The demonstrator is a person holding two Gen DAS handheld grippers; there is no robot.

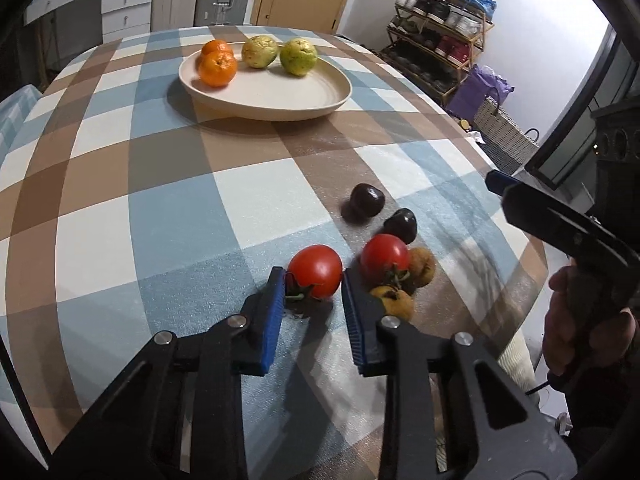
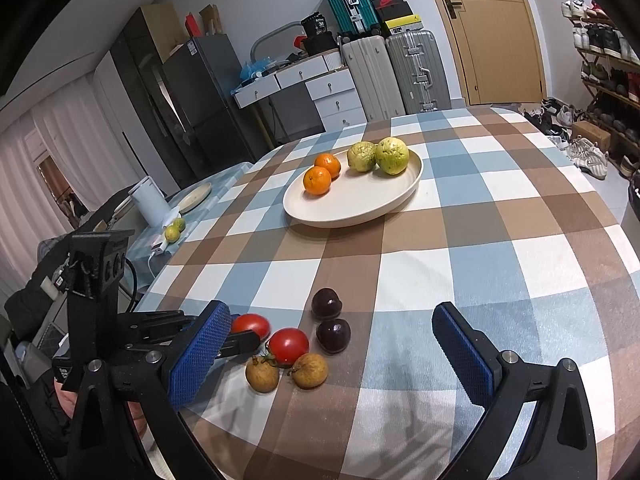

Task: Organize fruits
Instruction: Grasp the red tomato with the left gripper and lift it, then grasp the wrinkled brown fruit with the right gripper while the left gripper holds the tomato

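A cream plate (image 1: pixel 280 96) (image 2: pixel 340 208) on the checked table holds two oranges (image 1: pixel 216 66) (image 2: pixel 320 174) and two green guavas (image 1: pixel 298 56) (image 2: pixel 392 156). Near the front lie two red tomatoes, two dark plums (image 1: pixel 366 200) (image 2: pixel 326 302) and two brown fruits (image 1: pixel 394 300) (image 2: pixel 310 370). My left gripper (image 1: pixel 314 276) has its blue pads on either side of the left tomato (image 1: pixel 316 270) (image 2: pixel 250 324), which still rests on the cloth. The second tomato (image 1: pixel 384 256) (image 2: pixel 288 346) lies just right of it. My right gripper (image 2: pixel 332 312) is wide open above the fruit cluster, holding nothing.
The checked tablecloth (image 2: pixel 500 260) covers the table. A shoe rack (image 1: pixel 440 28) and a woven basket (image 1: pixel 504 136) stand beyond its right edge. Suitcases (image 2: pixel 392 72) and drawers are behind. A side table at left holds a white kettle (image 2: pixel 150 200) and a small plate.
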